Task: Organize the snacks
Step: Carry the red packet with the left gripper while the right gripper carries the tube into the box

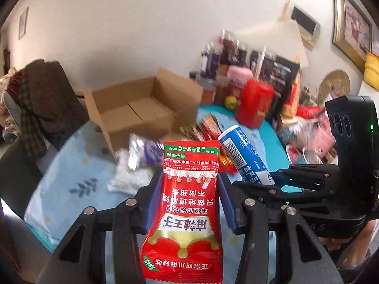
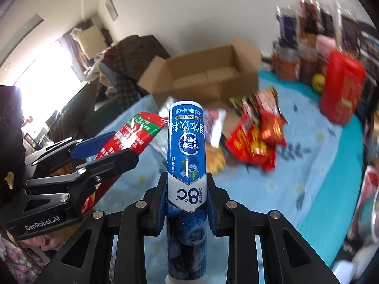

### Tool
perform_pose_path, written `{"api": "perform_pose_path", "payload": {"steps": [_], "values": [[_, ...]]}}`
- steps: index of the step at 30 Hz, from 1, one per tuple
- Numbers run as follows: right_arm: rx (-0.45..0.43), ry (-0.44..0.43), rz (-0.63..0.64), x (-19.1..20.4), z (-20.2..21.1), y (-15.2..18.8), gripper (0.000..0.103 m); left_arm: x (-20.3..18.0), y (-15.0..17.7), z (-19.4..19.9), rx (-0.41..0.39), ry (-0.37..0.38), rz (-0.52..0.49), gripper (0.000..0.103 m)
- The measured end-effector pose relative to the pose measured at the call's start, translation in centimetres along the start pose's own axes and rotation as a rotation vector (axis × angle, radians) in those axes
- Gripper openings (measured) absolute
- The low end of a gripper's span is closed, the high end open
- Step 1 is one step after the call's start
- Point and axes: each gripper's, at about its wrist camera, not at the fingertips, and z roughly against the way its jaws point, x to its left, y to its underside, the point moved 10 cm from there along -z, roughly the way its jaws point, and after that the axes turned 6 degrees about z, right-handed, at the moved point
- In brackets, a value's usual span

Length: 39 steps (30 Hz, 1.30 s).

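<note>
Red snack packet [image 1: 187, 213] and blue tube [image 2: 186, 165] gripped above table.

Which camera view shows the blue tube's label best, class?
The right wrist view: the blue tube stands centred between the right gripper pads, label facing the camera. The left wrist view shows it sideways, its lower part hidden.

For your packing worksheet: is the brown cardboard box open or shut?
Open: the brown cardboard box has its flaps spread outward, showing its bare inside floor.
</note>
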Motion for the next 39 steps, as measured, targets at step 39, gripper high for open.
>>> {"api": "perform_pose_path", "payload": {"steps": [39], "values": [[-0.187,0.044,0.177,-3.8,-8.9,-24.5,0.028,9.2,-22.0,-10.0,-0.23,-0.055,0.049,0.046]]}}
